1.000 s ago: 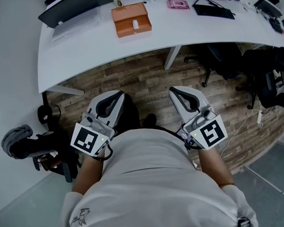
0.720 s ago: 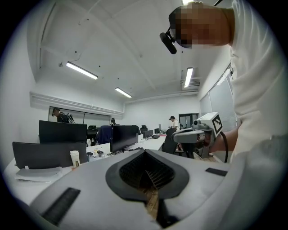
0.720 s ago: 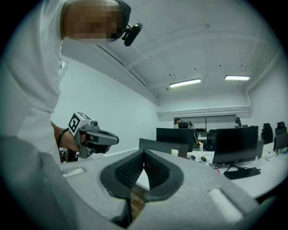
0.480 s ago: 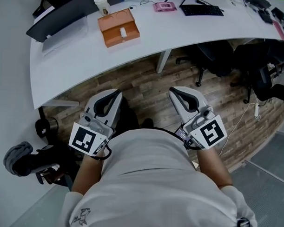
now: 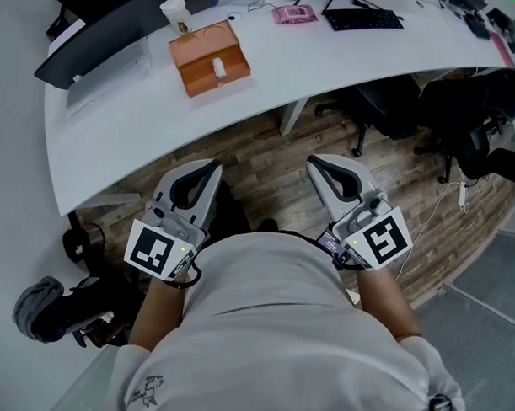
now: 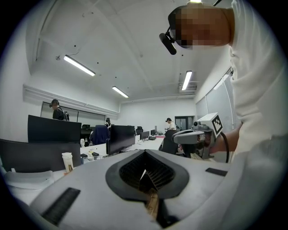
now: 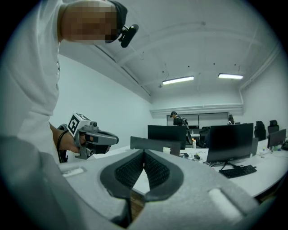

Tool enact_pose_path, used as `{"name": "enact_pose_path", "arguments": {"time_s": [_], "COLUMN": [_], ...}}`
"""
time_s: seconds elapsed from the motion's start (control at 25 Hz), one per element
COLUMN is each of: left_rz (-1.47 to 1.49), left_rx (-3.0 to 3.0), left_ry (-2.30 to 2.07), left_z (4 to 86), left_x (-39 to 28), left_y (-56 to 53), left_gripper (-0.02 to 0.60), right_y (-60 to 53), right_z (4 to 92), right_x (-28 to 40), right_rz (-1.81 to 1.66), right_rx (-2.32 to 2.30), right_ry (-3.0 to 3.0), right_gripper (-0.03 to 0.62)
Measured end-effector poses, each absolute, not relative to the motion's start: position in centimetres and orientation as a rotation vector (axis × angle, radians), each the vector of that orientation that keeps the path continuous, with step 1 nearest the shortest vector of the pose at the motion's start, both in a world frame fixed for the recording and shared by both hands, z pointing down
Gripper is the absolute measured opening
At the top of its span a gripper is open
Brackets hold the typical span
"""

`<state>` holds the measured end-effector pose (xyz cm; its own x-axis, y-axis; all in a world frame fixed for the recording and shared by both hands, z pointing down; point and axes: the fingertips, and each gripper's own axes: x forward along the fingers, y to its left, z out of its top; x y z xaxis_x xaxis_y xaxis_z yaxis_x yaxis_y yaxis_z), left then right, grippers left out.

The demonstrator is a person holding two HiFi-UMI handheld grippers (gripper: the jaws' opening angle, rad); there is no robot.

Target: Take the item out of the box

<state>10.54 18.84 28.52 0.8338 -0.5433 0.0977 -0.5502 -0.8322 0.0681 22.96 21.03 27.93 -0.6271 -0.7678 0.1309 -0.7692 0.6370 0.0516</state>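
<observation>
An open orange box (image 5: 209,58) lies on the white desk (image 5: 159,113), far ahead of me, with a small white item (image 5: 218,68) inside it. I hold both grippers low in front of my waist, over the wooden floor and short of the desk edge. In the head view my left gripper (image 5: 213,167) and right gripper (image 5: 315,164) point forward side by side. The left gripper (image 6: 145,152) has its jaws together with nothing between them. The right gripper (image 7: 144,152) is shut and empty as well.
A paper cup (image 5: 175,12), a dark monitor (image 5: 103,35), a keyboard (image 5: 363,19) and a pink thing (image 5: 295,14) lie on the desk. Black office chairs (image 5: 387,104) stand under it at right. A grey bundle (image 5: 39,307) sits on the floor at left.
The head view has shifted: the desk and orange box now sit lower and further left in it. Both grippers stay shut at my waist.
</observation>
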Motion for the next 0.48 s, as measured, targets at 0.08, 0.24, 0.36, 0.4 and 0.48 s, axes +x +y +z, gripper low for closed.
{"name": "enact_pose_path", "arguments": {"time_s": [0.08, 0.24, 0.36, 0.4, 0.48], "left_rz": [0.112, 0.086, 0.081, 0.083, 0.084], "left_rx": [2.915, 2.887, 2.874, 2.872, 2.869], "left_ry": [-0.865, -0.855, -0.856, -0.858, -0.862], "left_z": [28.8, 29.2, 29.6, 29.7, 29.7], "left_x": [10.0, 7.9, 5.6, 4.7, 3.0], "left_y": [17.3, 13.7, 10.7, 9.7, 7.8], "left_gripper": [-0.002, -0.002, -0.002, -0.002, -0.002], "right_y": [19.5, 15.9, 13.0, 12.1, 10.0], "right_z": [28.0, 28.5, 28.9, 28.9, 28.9], "right_x": [22.5, 20.9, 19.0, 18.3, 17.0], "right_rz": [0.015, 0.028, 0.048, 0.054, 0.061], "right_rx": [1.284, 1.287, 1.287, 1.287, 1.287], "right_ry": [-2.704, -2.68, -2.663, -2.66, -2.656], "right_gripper": [0.003, 0.003, 0.003, 0.003, 0.003]}}
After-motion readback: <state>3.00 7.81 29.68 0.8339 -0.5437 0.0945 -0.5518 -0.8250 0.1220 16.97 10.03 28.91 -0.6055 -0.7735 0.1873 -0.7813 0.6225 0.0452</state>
